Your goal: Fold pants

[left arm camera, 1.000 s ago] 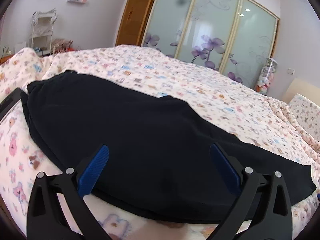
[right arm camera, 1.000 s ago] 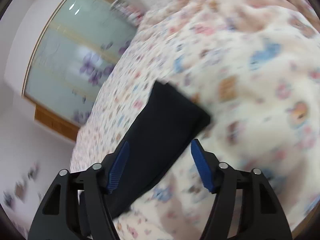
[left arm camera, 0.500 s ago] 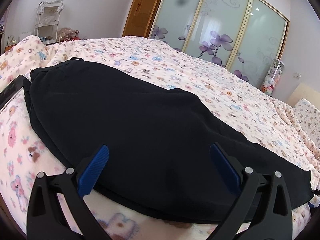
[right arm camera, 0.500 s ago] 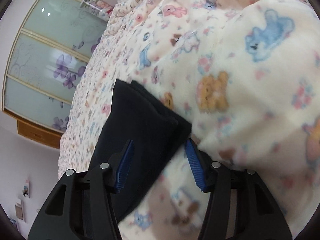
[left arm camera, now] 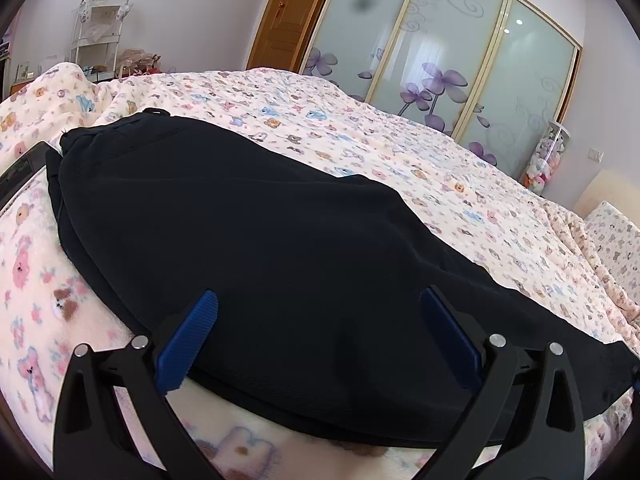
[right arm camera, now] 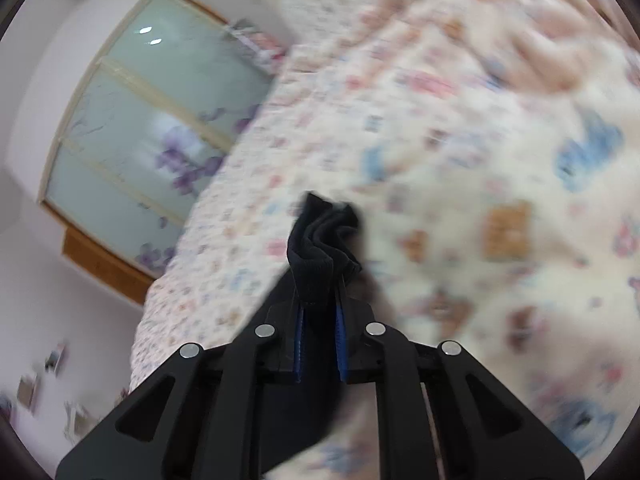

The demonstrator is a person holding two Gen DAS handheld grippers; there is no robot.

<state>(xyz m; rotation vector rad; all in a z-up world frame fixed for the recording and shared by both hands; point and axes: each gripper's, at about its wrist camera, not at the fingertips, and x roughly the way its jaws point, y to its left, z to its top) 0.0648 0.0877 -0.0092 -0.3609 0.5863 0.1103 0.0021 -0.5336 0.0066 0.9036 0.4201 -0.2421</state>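
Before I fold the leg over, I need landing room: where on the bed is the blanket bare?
Bare blanket runs beyond the pants, toward the wardrobe doors, and at the near left corner. The near edge is crowded: pants fill it between the open left hand-held gripper, and the right hand-held gripper pinches the hem.

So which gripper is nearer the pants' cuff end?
Right. The right gripper has just closed on the cuff end of the pants; the left gripper is open over their middle.
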